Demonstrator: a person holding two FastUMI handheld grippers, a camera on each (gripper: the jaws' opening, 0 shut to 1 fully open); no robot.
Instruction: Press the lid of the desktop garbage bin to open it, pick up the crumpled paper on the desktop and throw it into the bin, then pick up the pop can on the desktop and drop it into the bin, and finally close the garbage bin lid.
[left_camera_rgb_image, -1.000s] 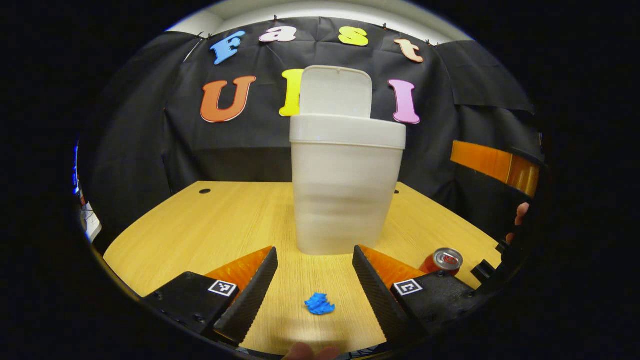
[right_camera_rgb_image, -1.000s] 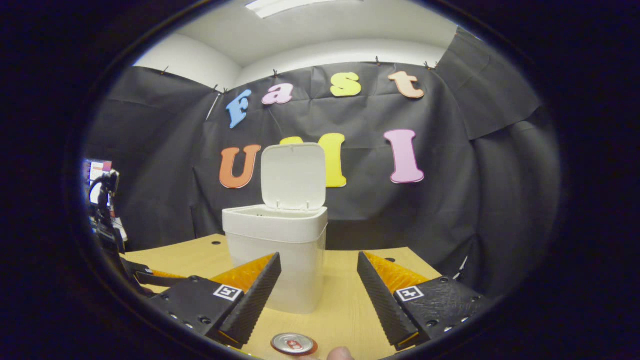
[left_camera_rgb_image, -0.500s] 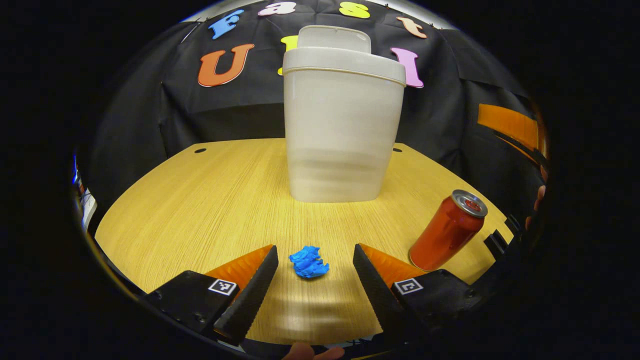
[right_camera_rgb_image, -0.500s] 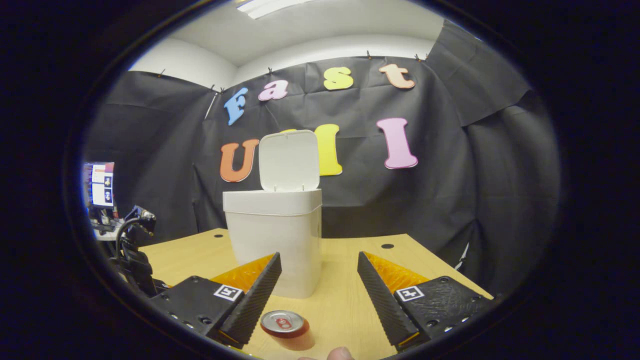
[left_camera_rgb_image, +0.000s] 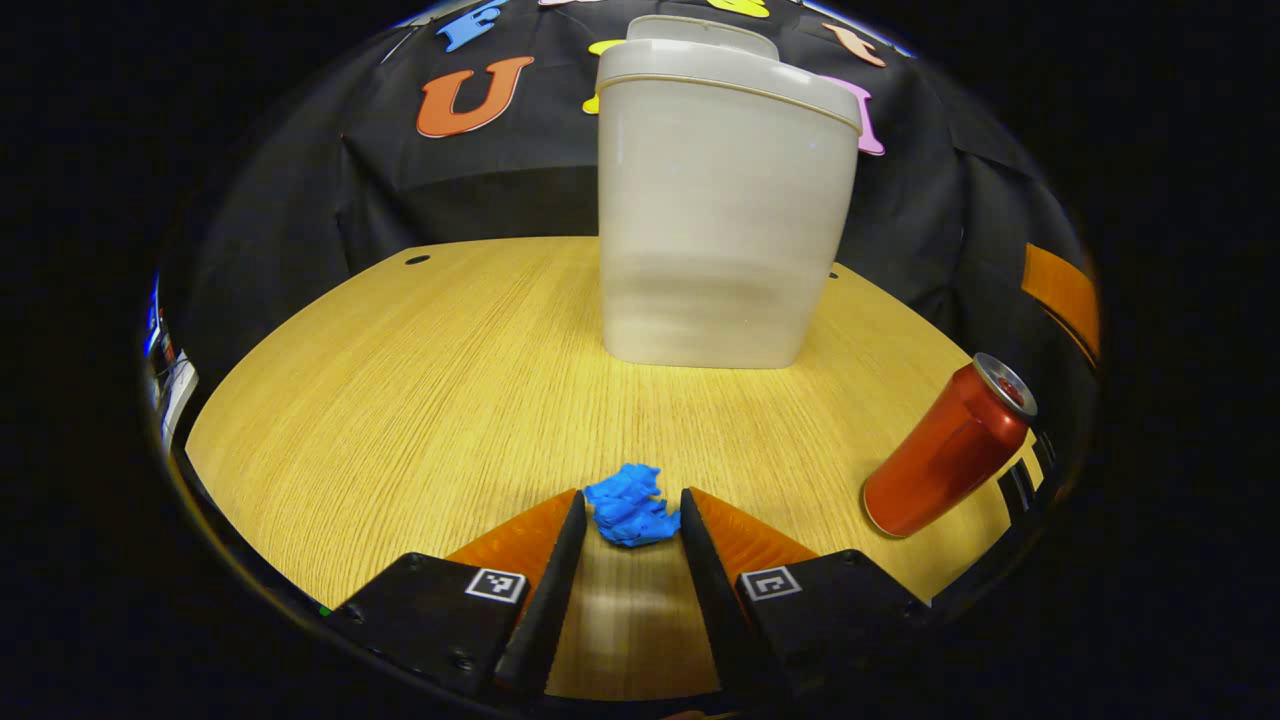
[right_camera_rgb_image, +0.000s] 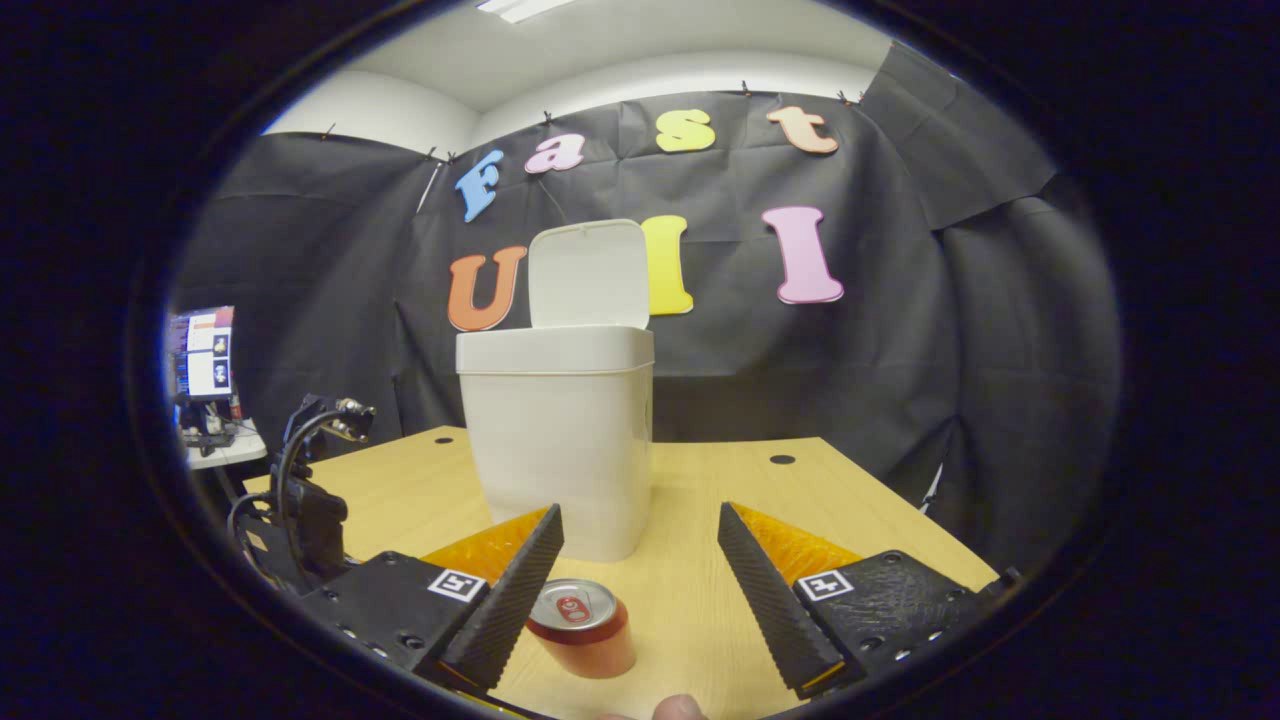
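The left gripper (left_camera_rgb_image: 632, 520) is down low at the table (left_camera_rgb_image: 400, 400), its two fingers narrowed around the blue paper ball (left_camera_rgb_image: 630, 508). The ball sits right between the fingertips at their front end; both look to be touching or just about touching it, but I cannot tell if they are pressing yet. The ball looks to be resting on the table, not lifted. I judge this to be the closing-to-grasp step on the paper, hence the low, level approach with the ball centred in the gap.

The right gripper (right_camera_rgb_image: 640, 590) is spread wide with nothing in it, hovering near the table edge. The red can (right_camera_rgb_image: 580, 628) stands upright just ahead of it, closer to its left finger, not touched (likely parked here ready for the can step later).

The bin (left_camera_rgb_image: 720, 200) stands in the middle of the table, well apart from the ball and behind it. Its lid (right_camera_rgb_image: 588, 274) is flipped up at the back, so the opening step looks done and the mouth is ready to take a drop. The inside of the bin is hidden from both views, so contents cannot be told. In the left gripper view the can (left_camera_rgb_image: 945, 450) is off to the right, near the table edge.
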